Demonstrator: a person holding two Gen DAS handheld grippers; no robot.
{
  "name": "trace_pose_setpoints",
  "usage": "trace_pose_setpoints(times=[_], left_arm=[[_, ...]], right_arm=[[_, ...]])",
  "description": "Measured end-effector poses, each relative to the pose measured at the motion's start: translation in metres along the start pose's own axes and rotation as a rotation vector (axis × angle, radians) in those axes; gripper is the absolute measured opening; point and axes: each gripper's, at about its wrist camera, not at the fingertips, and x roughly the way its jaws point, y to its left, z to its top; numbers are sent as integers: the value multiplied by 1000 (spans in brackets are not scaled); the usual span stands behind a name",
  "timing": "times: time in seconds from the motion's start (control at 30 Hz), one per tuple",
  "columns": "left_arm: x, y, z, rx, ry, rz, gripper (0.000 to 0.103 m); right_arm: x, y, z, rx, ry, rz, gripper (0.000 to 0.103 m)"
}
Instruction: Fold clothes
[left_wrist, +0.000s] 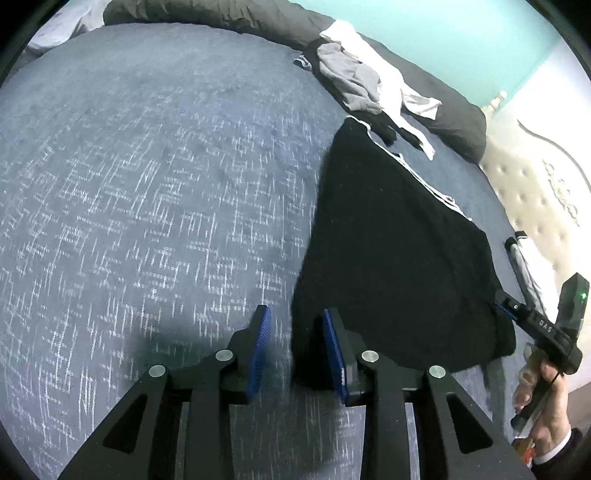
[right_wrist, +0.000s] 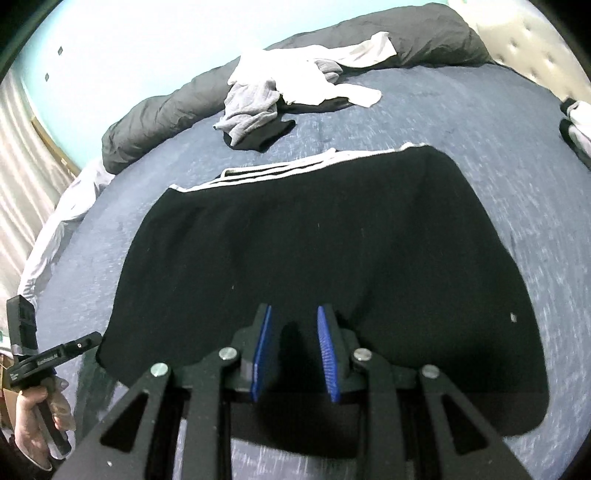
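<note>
Black garment (right_wrist: 325, 258) with white side stripes (right_wrist: 273, 166) lies flat on blue bedspread (left_wrist: 147, 184). Left gripper (left_wrist: 297, 332) hovers at garment's left edge, blue pads (left_wrist: 260, 347) parted, nothing pressed between them. Right gripper (right_wrist: 293, 332) hangs over near hem, jaws apart; fabric seen in gap, but grip cannot be told. Pile of grey and white clothes (right_wrist: 288, 88) sits farther back, beside dark grey duvet (right_wrist: 155, 122). Person's hand (left_wrist: 543, 406) holds right gripper's handle.
</note>
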Motion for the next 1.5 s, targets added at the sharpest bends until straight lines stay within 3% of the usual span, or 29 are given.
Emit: trace_pose_setpoints(times=[0.1,0.23,0.43,0.63,1.2,1.3,1.37,1.5], left_arm=[[0,-4,-6,3,21,-17,33],[2,-6,-13,-24,46,-44,44],[8,-5,-21,-52,75,-42,45],[15,3,-24,-147,90,-110,52],[37,-10,-9,-202,32,-144,51],[42,-14,-5,-209,24,-158,43],[45,-13,-4,-218,24,-162,30],[45,-14,-3,-230,9,-176,25]], right_arm=[[-4,-6,-10,34,6,7,25],[-13,-17,-23,69,-7,7,25],[-25,-36,-38,136,-38,23,25],[-32,-44,-44,151,-63,42,25],[-35,-64,-49,189,-87,70,25],[-37,-69,-48,199,-94,69,25],[-38,-73,-49,212,-98,70,25],[-39,-78,-50,228,-100,72,25]])
